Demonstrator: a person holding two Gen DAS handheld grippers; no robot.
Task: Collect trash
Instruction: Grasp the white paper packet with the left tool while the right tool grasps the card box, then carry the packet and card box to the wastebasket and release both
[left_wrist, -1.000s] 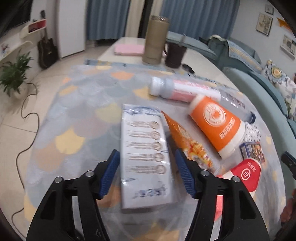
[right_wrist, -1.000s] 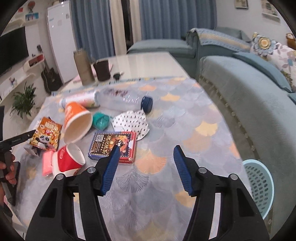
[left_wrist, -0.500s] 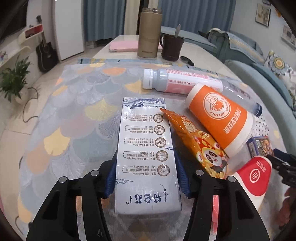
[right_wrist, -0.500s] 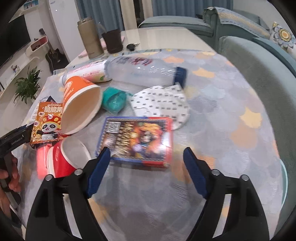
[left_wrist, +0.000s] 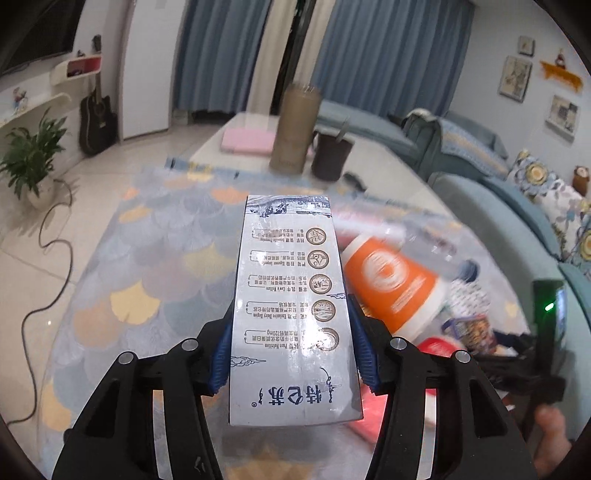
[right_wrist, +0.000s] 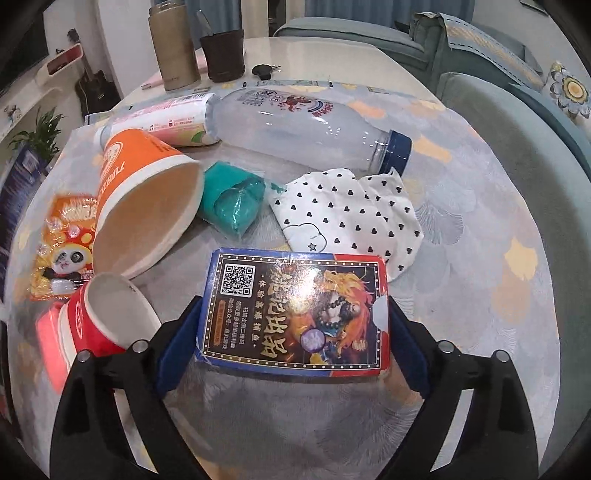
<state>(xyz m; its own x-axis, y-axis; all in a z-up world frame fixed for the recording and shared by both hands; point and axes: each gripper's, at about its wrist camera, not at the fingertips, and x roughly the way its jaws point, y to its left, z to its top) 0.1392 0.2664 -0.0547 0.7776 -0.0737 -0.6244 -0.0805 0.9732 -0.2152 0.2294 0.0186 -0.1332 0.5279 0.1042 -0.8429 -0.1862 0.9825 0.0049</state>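
The left tongs (left_wrist: 291, 354) pinch a milk carton (left_wrist: 290, 306), lifted above the desk (left_wrist: 147, 280). The right tongs (right_wrist: 295, 343), just opening wider, straddle a card box (right_wrist: 295, 314) untouched.

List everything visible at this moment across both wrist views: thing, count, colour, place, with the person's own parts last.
milk carton: 1, white-blue, clamped in left gripper
card box: 1, blue-red, between right fingers
orange cup: 1, on its side, left of card box
red cup: 1, on its side, near left
snack bag: 1, orange, table's left edge
teal wrapper: 1, mid-table
heart-print cloth: 1, white-black, behind card box
clear bottle: 1, blue cap, lying
pink bottle: 1, lying behind orange cup
thermos: 1, tan, far end
dark cup: 1, beside thermos
left gripper: black, blue pads
right gripper: jaws have just been opening, box between them
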